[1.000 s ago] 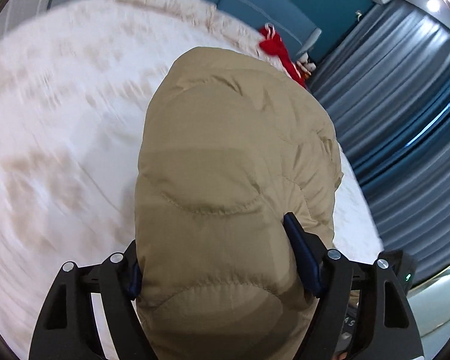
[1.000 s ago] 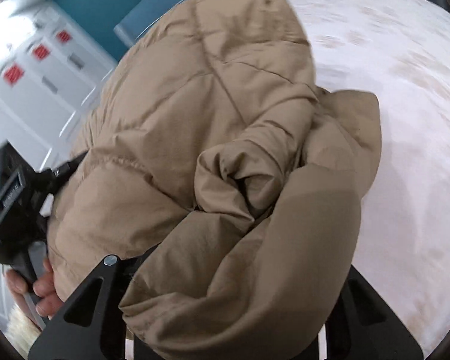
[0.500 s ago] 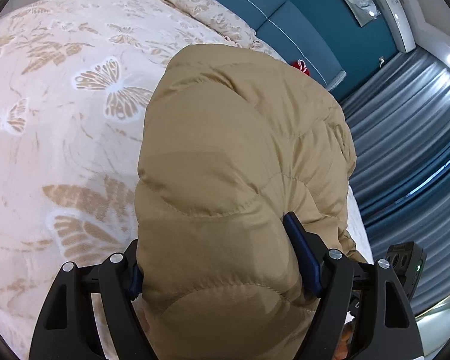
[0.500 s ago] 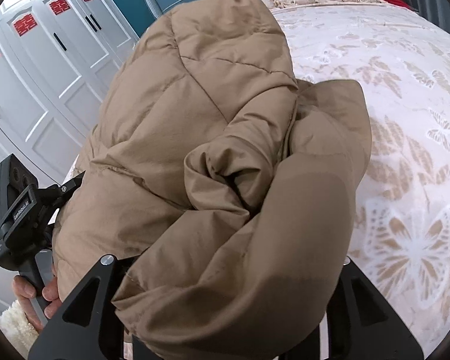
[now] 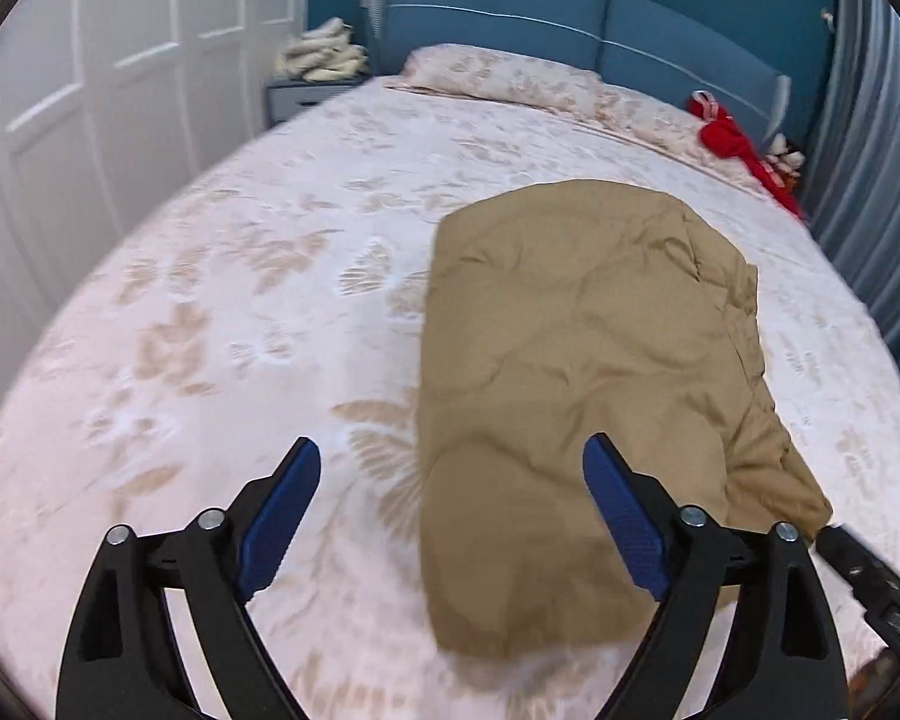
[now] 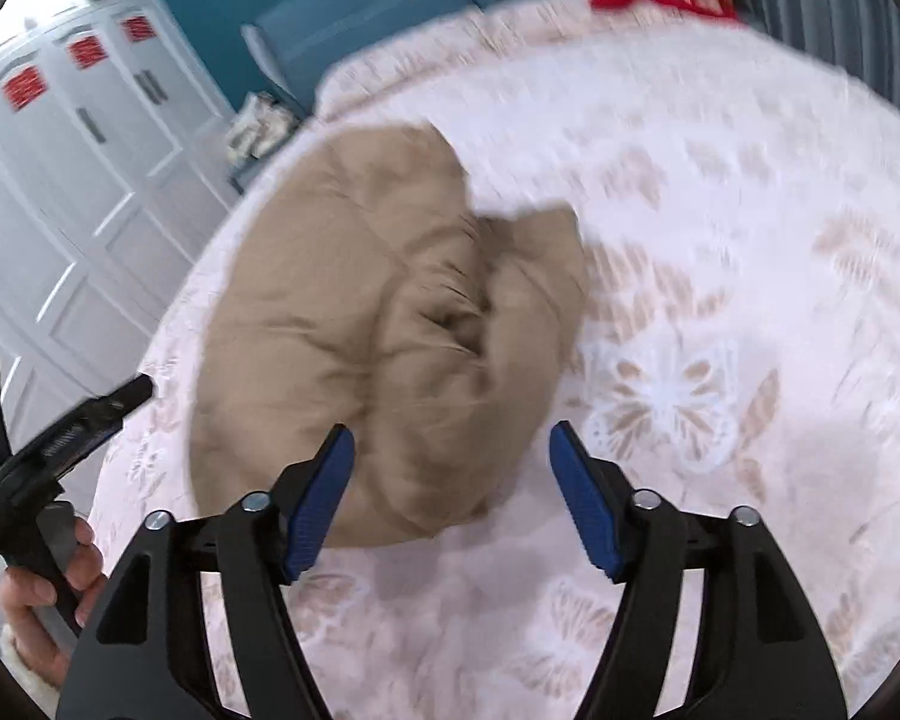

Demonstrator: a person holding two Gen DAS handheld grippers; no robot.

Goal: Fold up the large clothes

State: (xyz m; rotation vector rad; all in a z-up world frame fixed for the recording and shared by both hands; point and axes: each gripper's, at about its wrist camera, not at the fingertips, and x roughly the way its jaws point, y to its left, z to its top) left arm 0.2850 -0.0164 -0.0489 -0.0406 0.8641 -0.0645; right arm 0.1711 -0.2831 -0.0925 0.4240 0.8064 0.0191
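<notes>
Jacket: tan, quilted and puffy, folded into a thick bundle, lying on the bed – toward the curtain side in the left wrist view, near edge close to the camera.
Jacket, right wrist view: rounded lump with a creased fold running through its middle, blurred by motion, resting on the cover just ahead of the fingers.
Left gripper: spread wide, nothing between the blue pads, raised above the bed; right-hand pad overlapping the jacket's near corner in the picture, contact impossible to judge.
Right gripper: also spread wide and empty, blue pads either side of the bundle's near end, apart from the cloth as far as visible.
Bed: white cover with beige butterfly print, filling most of both views.
Pillow: same print, at the head of the bed against the blue headboard.
Red cloth: bunched at the far corner near the headboard, well apart from the jacket.
Wardrobe: white panelled doors along one side of the bed.
Curtain: grey-blue pleats on the opposite side.
Nightstand: beside the headboard – pale folded things piled on top.
Left hand: seen from the right wrist camera, wrapped round the black handle of its gripper.
</notes>
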